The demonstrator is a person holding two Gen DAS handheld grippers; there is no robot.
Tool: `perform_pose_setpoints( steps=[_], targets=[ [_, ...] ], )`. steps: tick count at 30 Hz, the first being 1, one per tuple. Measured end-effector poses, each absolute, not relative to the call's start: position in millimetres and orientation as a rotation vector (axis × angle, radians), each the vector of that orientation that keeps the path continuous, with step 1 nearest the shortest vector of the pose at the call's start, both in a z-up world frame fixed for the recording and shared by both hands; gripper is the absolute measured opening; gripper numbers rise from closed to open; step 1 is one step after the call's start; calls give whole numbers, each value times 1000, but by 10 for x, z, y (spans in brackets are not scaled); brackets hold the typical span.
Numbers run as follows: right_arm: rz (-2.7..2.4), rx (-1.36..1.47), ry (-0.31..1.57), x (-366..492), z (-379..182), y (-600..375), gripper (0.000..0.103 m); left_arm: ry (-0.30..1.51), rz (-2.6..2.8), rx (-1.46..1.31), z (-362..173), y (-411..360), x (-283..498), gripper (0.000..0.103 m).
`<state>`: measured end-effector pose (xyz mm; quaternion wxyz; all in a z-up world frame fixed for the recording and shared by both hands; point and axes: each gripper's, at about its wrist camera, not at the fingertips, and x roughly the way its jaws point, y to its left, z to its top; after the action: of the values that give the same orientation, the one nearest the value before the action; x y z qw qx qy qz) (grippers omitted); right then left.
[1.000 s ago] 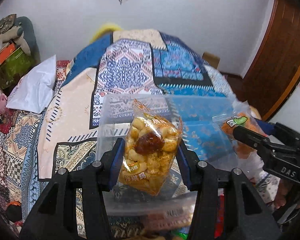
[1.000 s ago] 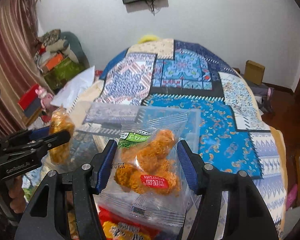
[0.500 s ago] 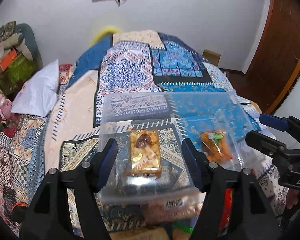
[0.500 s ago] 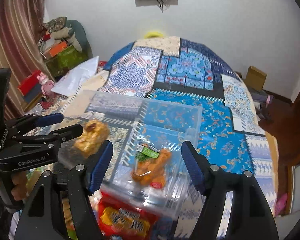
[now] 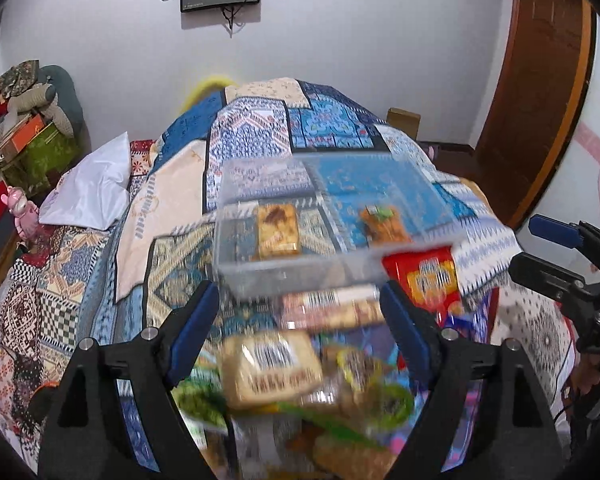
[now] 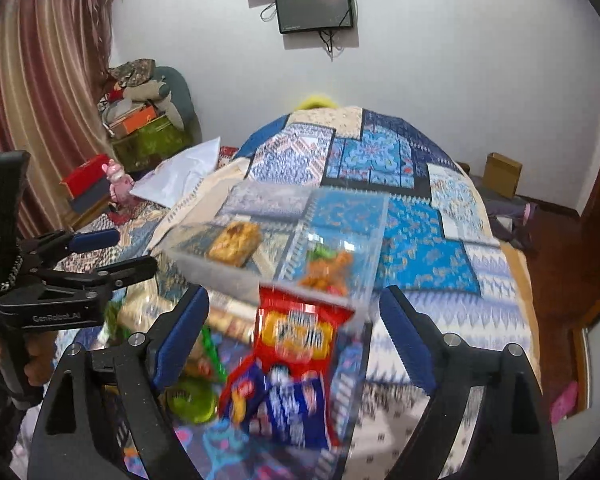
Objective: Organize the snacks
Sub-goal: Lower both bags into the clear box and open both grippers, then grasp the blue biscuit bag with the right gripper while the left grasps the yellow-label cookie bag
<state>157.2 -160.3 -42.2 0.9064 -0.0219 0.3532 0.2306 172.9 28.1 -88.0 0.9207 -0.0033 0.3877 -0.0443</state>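
A clear plastic box (image 5: 300,268) (image 6: 204,264) sits on the patterned bed quilt. Inside lie a yellow nut-bar packet (image 5: 277,232) (image 6: 234,243) on the left and an orange fried-snack packet (image 5: 383,225) (image 6: 327,270) on the right. My left gripper (image 5: 300,316) is open and empty, pulled back above a pile of snack packets (image 5: 272,364). My right gripper (image 6: 294,322) is open and empty above a red packet (image 6: 296,330) and a blue packet (image 6: 288,404). Each gripper shows in the other's view, the left (image 6: 112,252) and the right (image 5: 540,248).
More loose packets lie in front of the box: a long biscuit pack (image 5: 328,306), a red packet (image 5: 428,276), green wrappers (image 5: 200,404). A white pillow (image 5: 88,192) lies at the left. Boxes and toys (image 6: 140,128) stack by the curtain. A wooden door (image 5: 540,92) stands right.
Both grippers opened and dropped their packets into the clear box, then pulled back toward me. The nut bar and fried-snack packet now lie in the box.
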Motion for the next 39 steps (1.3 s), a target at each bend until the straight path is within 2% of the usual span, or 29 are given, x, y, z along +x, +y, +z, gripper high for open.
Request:
perform_pose_setpoints(
  steps=[9,20,22,24,25,32,39],
  targets=[
    [434,-41,854,1353,-914,-1698,89,888,-143,57,-1376,68,1438,84],
    [458,1,957,1308,-1256,-1623,89,889,-144,85,-1607,-33,1502,84],
    [461,-2,959,1310,-1288,-1586,89,871,-145,111,-1632,-56,1493,83],
    [469,3,963,1304,-1317,-1564,89,848,-145,149,-1649,-63,1476,76],
    [470,16,964,1305,-1331,-1571,89,842,-146,158,-1658,-55,1471,76],
    [492,66,952,1310,-1320,-1654,66,816,-141,166,-1652,-18,1405,68],
    [475,46,925,1236,-1224,-1690,62,801,-135,116,-1564,47,1374,67]
  ],
)
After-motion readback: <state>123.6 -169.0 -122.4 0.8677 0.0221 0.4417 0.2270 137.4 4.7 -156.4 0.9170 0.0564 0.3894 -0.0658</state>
